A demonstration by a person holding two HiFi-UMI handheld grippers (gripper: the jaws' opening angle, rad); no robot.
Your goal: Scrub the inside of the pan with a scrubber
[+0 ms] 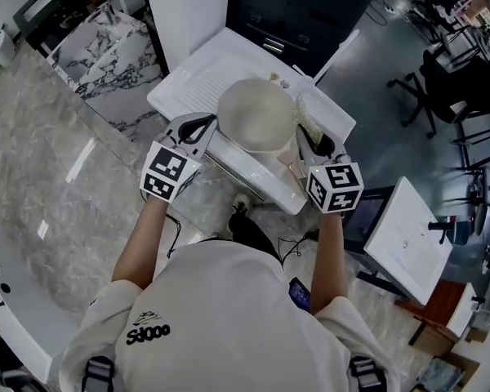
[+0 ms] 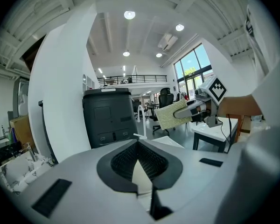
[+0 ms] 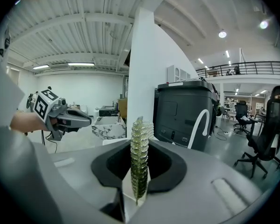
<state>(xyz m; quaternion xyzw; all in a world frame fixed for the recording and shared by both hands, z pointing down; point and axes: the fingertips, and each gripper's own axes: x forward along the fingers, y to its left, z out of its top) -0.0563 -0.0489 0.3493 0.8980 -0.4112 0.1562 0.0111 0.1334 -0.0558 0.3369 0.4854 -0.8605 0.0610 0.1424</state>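
Observation:
In the head view, a pale round pan (image 1: 257, 114) rests on the white sink unit (image 1: 198, 80) in front of me. My left gripper (image 1: 202, 123) is by the pan's left rim, jaws together, nothing seen between them. In its own view the left gripper (image 2: 139, 146) points out at the room and no pan shows. My right gripper (image 1: 309, 140) is by the pan's right rim, shut on a yellow-green scrubber (image 1: 307, 121). That scrubber (image 3: 140, 157) stands edge-on between the right gripper's (image 3: 140, 146) jaws, and appears again as a flat pad (image 2: 172, 115) in the left gripper view.
A black cabinet (image 1: 298, 11) stands behind the sink, beside a white pillar (image 3: 144, 78). A marble-topped counter (image 1: 106, 47) lies at the far left. Office chairs (image 1: 441, 80) and a small white table (image 1: 408, 239) are on the right.

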